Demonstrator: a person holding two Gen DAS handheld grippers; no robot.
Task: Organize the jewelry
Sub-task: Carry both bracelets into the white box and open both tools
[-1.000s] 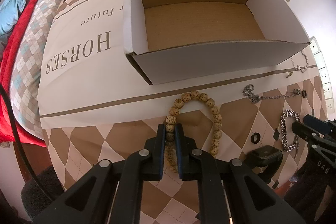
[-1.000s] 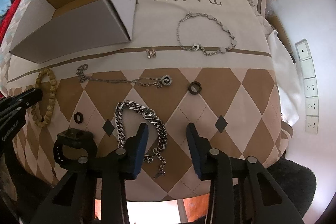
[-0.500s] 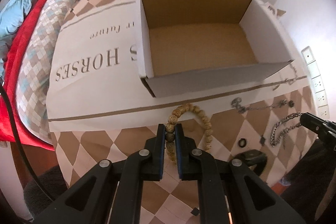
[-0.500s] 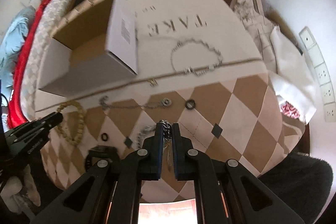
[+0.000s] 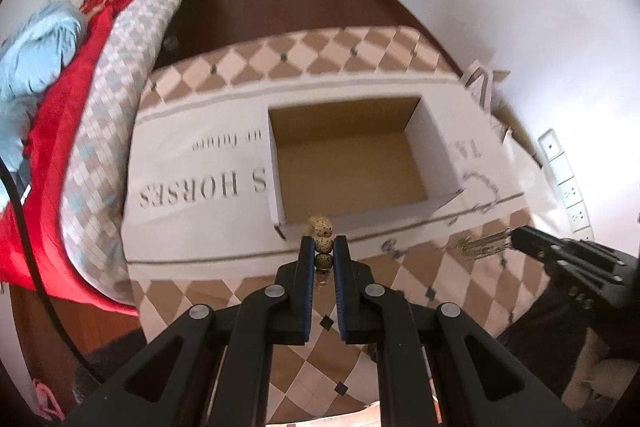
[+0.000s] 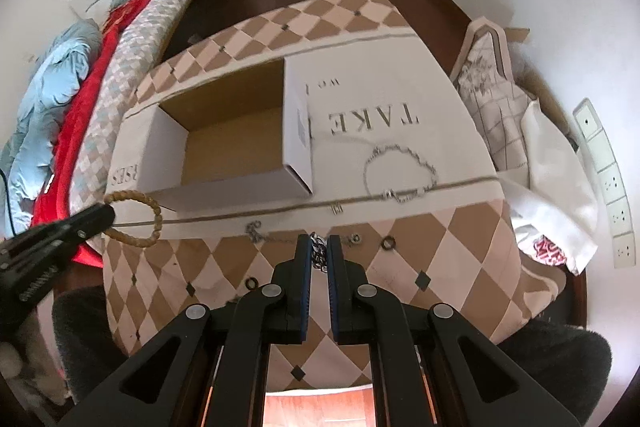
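Observation:
My left gripper (image 5: 323, 247) is shut on a tan wooden bead bracelet (image 5: 322, 242) and holds it high above the table, in front of the open white cardboard box (image 5: 444, 205). The bracelet hangs as a loop in the right wrist view (image 6: 138, 217). My right gripper (image 6: 319, 249) is shut on a heavy silver chain bracelet (image 6: 319, 251), lifted off the table. In the left wrist view that chain (image 5: 482, 245) hangs from the right gripper. The box (image 6: 224, 187) is empty inside.
On the checked tablecloth (image 6: 440, 247) lie a thin silver necklace (image 6: 256, 231), a silver link bracelet (image 6: 400, 171), a small clasp (image 6: 337, 207) and two dark rings (image 6: 387, 243) (image 6: 251, 283). A bed with red and blue bedding (image 5: 60, 87) stands left. Bags (image 6: 520, 131) lie right.
Both grippers have risen well above the table, carrying the bead bracelet and the chain bracelet. One second ago the right gripper was open over the chain; it shut on it.

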